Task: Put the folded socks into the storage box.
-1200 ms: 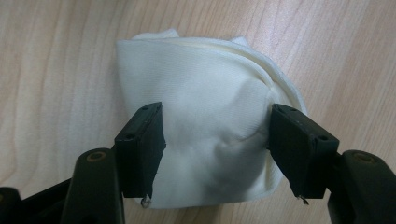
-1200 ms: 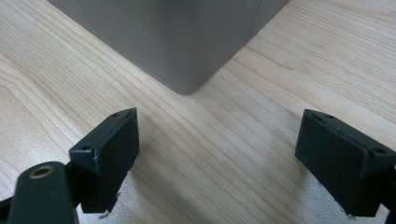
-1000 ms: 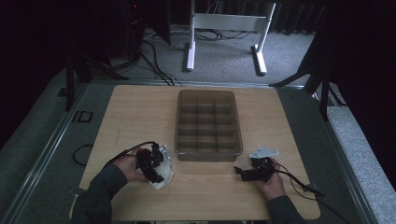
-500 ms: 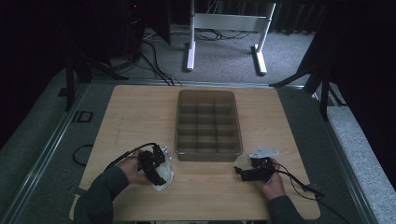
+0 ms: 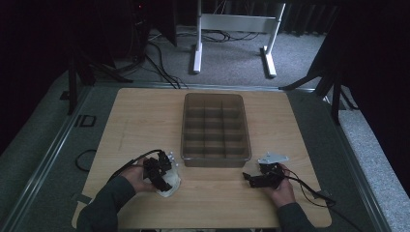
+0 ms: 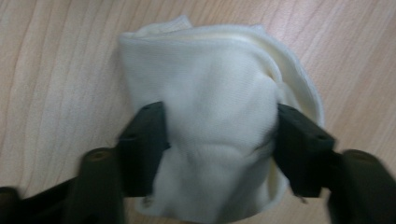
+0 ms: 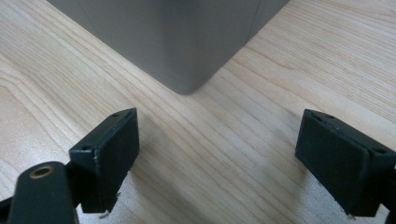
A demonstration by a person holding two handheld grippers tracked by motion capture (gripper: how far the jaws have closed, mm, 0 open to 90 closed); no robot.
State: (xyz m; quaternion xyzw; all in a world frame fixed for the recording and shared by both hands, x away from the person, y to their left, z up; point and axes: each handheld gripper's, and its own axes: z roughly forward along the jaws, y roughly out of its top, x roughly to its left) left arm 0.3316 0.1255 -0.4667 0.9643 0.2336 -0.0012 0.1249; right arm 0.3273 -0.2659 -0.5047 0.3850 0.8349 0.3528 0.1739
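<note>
The left gripper (image 6: 219, 135) straddles a white cloth (image 6: 219, 116) on the desk (image 6: 56, 56), jaws touching its sides; the open, empty right gripper (image 7: 217, 154) faces the tray (image 7: 177, 37) corner ahead.

I am holding the left gripper (image 6: 219, 140) low at the near left, its jaws pressing both sides of a white cloth (image 6: 219, 93). I am resting the right gripper (image 7: 217, 158) at the near right, jaws spread wide and gripping nothing.
</note>
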